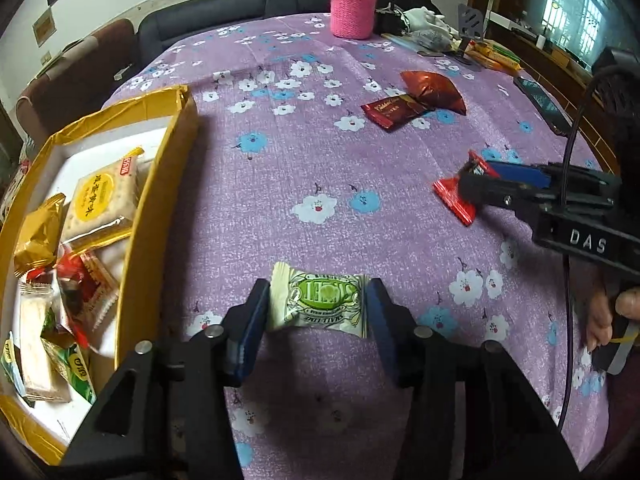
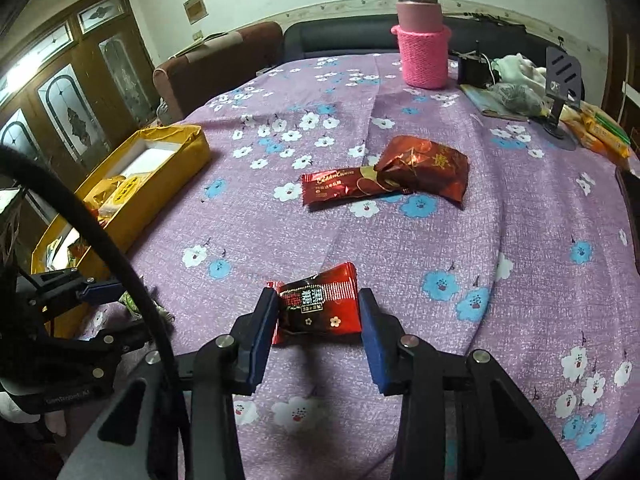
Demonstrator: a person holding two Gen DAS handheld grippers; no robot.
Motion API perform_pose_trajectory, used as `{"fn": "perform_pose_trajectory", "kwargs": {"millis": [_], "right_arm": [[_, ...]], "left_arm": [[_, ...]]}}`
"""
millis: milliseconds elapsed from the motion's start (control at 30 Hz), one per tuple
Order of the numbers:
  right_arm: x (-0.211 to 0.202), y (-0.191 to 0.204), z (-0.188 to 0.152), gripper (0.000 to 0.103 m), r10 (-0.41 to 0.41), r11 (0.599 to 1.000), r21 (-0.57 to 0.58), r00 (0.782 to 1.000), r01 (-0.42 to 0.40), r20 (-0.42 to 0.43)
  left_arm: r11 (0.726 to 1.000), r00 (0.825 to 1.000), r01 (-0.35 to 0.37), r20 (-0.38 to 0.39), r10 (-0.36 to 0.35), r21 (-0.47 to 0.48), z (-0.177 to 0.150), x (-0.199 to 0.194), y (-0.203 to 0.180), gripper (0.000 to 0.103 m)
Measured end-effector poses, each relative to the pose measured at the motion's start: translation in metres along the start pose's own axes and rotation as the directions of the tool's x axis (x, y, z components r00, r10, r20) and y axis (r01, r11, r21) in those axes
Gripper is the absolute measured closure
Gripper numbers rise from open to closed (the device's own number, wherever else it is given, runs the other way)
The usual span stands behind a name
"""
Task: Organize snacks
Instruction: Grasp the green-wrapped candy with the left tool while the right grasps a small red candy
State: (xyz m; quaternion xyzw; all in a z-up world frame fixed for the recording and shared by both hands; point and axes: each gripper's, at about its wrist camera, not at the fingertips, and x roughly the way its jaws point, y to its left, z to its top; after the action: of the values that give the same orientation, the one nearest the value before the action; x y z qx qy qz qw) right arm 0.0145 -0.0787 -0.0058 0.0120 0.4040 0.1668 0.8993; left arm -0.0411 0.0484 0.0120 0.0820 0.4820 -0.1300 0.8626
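The left hand-held gripper [image 1: 318, 306] has its blue pads against both ends of a green candy [image 1: 319, 305], gripping it low over the surface [image 1: 320, 168], just beside the yellow box [image 1: 168, 208] of snacks; the right hand-held gripper [image 2: 318, 324] is closed on a red candy [image 2: 318, 304], its left pad touching the wrapper and its right pad at the other edge; two dark red packets [image 2: 384, 178] lie together farther off; a pink bottle [image 2: 424, 40] stands at the far edge.
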Motion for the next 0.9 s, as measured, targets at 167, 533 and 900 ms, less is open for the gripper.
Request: {"fn": "perform_pose_trajectory", "kwargs": {"millis": [167, 533, 900], "right_arm": [[0.002, 0.005, -0.001, 0.063, 0.001, 1.0, -0.017, 1.0, -0.001, -0.007], [-0.008, 0.007, 0.0, 0.087, 0.05, 0.999, 0.009, 0.998, -0.051, 0.047], [0.01, 0.018, -0.001, 0.051, -0.012, 1.0, 0.026, 1.0, 0.012, 0.015]], "left_arm": [[1.0, 1.0, -0.008, 0.008, 0.008, 0.004, 0.0, 0.001, -0.001, 0.054], [0.997, 0.994, 0.024, 0.112, -0.016, -0.072, -0.003, -0.048, 0.021, 0.064], [0.986, 0.981, 0.042, 0.195, -0.01, -0.16, -0.024, -0.094, 0.06, 0.064]]}}
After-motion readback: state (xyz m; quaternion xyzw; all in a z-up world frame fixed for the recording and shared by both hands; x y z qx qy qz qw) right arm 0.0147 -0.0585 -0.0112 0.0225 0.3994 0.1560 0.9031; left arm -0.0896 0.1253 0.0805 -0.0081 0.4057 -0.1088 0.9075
